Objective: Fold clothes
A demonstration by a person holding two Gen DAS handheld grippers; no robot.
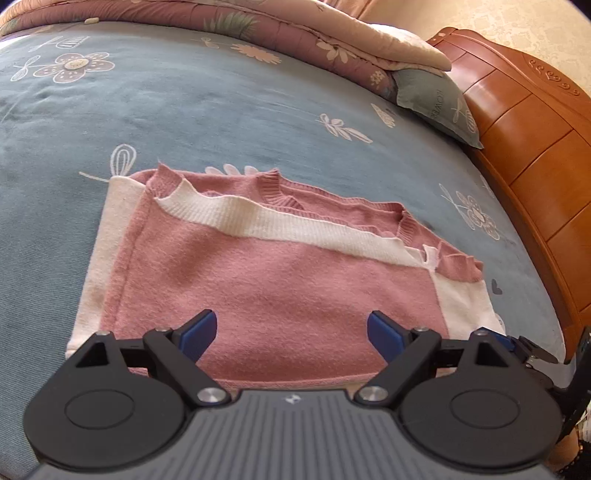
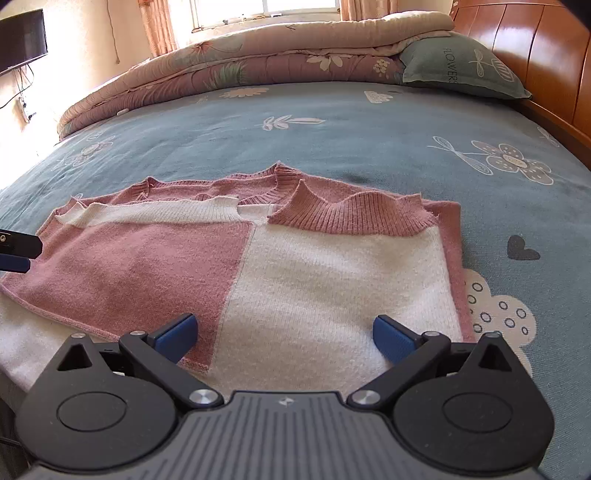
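Note:
A pink and white knit sweater (image 1: 258,280) (image 2: 314,280) lies folded flat on the blue-grey flowered bed sheet (image 1: 221,110) (image 2: 332,147), its ribbed cuffs and collar along the far edge. My left gripper (image 1: 291,332) hovers open over the pink panel at the near hem, with nothing between its blue pads. Over the seam between the pink and white panels stands my right gripper (image 2: 284,336), also open and holding nothing. Each gripper's tip shows at the edge of the other view: the right gripper (image 1: 532,350) and the left gripper (image 2: 14,251).
A folded pink floral quilt (image 1: 295,40) (image 2: 258,62) lies along the far side of the bed. A grey-green pillow (image 1: 436,103) (image 2: 465,66) leans by the orange wooden headboard (image 1: 524,147) (image 2: 535,44). A wall television (image 2: 22,37) and a curtained window (image 2: 266,9) are beyond.

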